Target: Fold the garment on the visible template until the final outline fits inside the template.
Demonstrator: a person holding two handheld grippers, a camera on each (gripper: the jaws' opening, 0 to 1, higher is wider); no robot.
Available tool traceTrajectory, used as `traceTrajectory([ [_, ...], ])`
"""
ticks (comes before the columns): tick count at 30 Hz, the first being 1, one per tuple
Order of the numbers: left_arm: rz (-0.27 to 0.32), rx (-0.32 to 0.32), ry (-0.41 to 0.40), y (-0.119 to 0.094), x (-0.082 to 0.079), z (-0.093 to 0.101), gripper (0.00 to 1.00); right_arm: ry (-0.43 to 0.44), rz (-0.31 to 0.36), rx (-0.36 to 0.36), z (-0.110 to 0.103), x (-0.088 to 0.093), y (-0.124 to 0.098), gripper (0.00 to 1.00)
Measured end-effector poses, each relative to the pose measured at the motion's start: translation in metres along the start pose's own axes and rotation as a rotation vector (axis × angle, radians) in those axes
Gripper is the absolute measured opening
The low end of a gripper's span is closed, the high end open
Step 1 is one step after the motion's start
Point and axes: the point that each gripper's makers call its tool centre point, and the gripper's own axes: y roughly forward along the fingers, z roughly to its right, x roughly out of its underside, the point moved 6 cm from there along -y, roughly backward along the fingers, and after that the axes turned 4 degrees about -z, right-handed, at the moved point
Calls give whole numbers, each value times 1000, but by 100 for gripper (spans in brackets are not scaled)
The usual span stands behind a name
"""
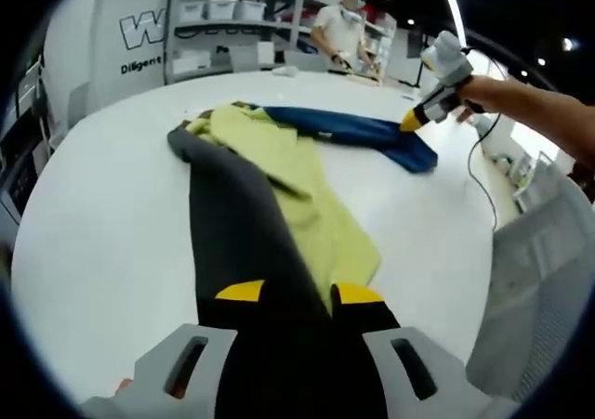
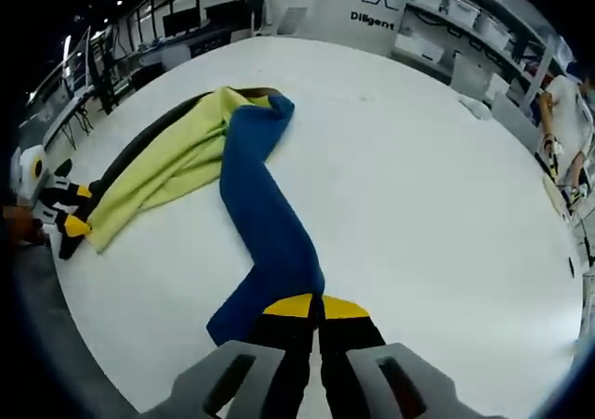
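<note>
My left gripper (image 1: 288,294) is clamped on the garment's (image 1: 279,173) dark-grey strip, right gripper (image 2: 319,305) on its blue strip, garment spread mid white table (image 1: 102,205). Soft, floppy, light; hold the ends.

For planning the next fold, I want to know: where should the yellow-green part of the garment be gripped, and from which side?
Judging from its pose, grip the yellow-green panel at its free lower corner, near the left gripper. That corner lies flat on the white table with nothing covering it, so a low approach from the open table side seems best. Its upper end is bunched under the blue sleeve and dark sleeve.
</note>
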Motion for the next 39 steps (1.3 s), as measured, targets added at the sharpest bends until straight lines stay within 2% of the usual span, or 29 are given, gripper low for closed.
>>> traceTrajectory([
  [14, -61, 25, 38, -8, 6, 3, 22, -29, -27, 42, 32, -9, 7, 0],
  [25, -44, 15, 42, -9, 7, 4, 23, -33, -24, 71, 59, -21, 10, 0],
  [31, -4, 18, 16, -8, 9, 2, 21, -29, -25, 85, 77, -28, 15, 0],
  [39, 2, 24, 3, -8, 8, 3, 23, -35, -43, 110, 98, -32, 23, 0],
])
